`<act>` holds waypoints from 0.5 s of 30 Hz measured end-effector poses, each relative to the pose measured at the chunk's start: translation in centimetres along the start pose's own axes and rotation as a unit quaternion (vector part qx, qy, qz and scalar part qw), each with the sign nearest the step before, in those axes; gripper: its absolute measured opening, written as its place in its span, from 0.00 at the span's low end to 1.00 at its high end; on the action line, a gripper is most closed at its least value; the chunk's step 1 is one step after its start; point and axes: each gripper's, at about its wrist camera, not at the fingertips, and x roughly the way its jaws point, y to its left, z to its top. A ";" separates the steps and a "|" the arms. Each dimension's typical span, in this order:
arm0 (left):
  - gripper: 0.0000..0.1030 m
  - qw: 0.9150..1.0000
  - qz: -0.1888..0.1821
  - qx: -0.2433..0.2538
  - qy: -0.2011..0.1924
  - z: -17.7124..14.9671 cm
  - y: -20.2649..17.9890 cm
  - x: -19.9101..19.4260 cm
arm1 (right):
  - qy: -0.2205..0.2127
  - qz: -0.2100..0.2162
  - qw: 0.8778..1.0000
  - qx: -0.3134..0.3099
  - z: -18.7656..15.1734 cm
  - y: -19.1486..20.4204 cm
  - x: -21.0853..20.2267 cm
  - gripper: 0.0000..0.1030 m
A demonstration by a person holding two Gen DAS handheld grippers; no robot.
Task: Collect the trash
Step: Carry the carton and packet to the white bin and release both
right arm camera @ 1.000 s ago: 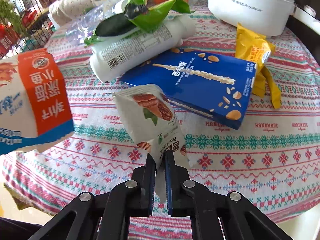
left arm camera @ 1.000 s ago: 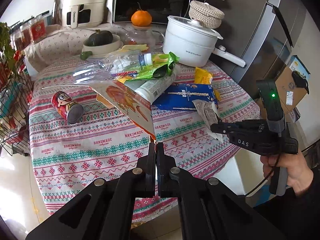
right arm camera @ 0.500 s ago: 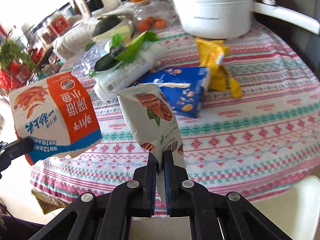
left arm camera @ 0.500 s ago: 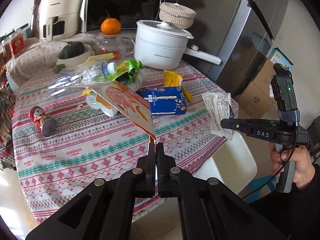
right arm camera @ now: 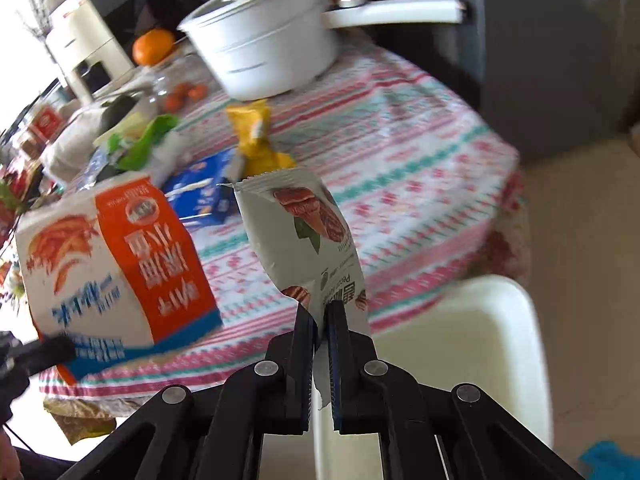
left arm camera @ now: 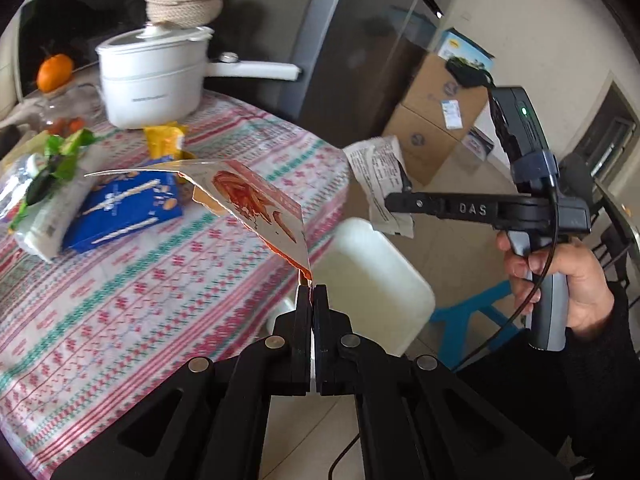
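left wrist: faces table (left arm camera: 120, 300) edge | right wrist: nearer | shared: pot (left arm camera: 152, 76)

An orange-and-white snack bag (right arm camera: 116, 256), empty and flattened, hangs mid-left of the right wrist view. A pale green pecan wrapper (right arm camera: 308, 240) stands upright at centre. Blue box (left arm camera: 128, 208), yellow wrapper (left arm camera: 164, 140) and green wrapper (left arm camera: 60, 156) lie on the surface (left arm camera: 140, 300), upper left.

We see a round table (left arm camera: 120, 320) with a bright cloth, a white chair (right arm camera: 480, 360), a grey fridge (left arm camera: 340, 40) and a pale tiled floor (right arm camera: 580, 220).
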 end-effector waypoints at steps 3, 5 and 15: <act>0.00 0.999 -0.016 0.021 0.023 -0.4 -2.0 3.2 | 0.001 -0.021 1.000 0.020 -0.4 -2.1 -0.6 0.05; 0.00 0.999 -0.018 0.029 0.039 -0.6 -2.8 5.4 | 0.005 -0.028 0.999 0.032 -0.6 -3.2 -0.7 0.05; 0.02 0.996 -0.001 0.053 0.071 -1.2 -3.9 11.3 | 0.043 -0.054 0.994 0.080 -1.9 -7.3 0.2 0.05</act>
